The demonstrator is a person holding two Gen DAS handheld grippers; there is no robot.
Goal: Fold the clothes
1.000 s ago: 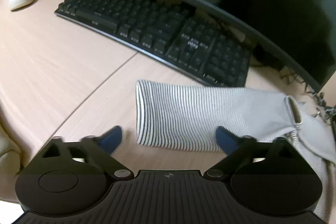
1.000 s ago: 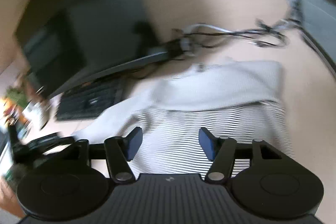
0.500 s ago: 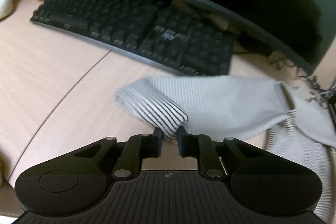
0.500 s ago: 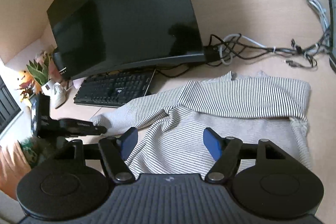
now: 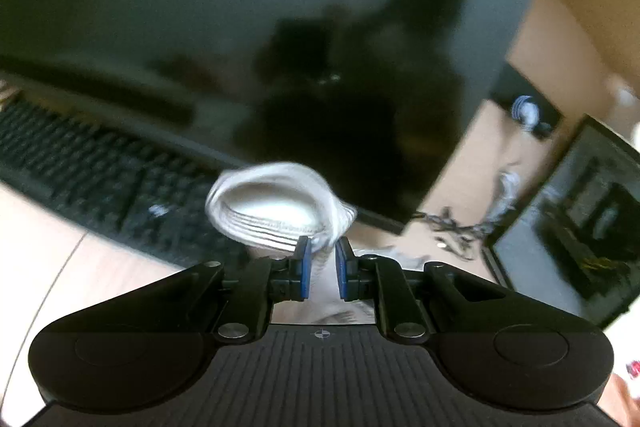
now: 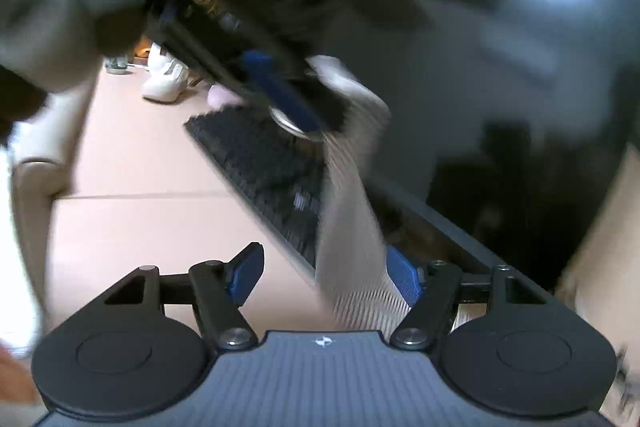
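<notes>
A grey-and-white striped top's sleeve cuff [image 5: 280, 207] is pinched in my left gripper [image 5: 322, 247], which is shut on it and holds it up in front of the dark monitor. In the right wrist view the same sleeve [image 6: 352, 227] hangs stretched and blurred from the left gripper's blue fingers [image 6: 280, 91] down towards my right gripper [image 6: 326, 267]. The right gripper's jaws are closing. The sleeve lies between them, close to the right pad and well clear of the left pad. The rest of the top is out of sight.
A large dark monitor [image 5: 240, 27] fills the back, with a black keyboard [image 6: 260, 155] below it on the pale wooden desk [image 6: 140, 227]. Tangled cables [image 5: 452, 231] and a second screen [image 5: 580, 227] lie to the right. A white shoe [image 6: 166, 83] sits far back.
My left gripper went from open around the cuff to shut on it, then lifted it off the desk. My right gripper rolled and swung over to the raised sleeve.
</notes>
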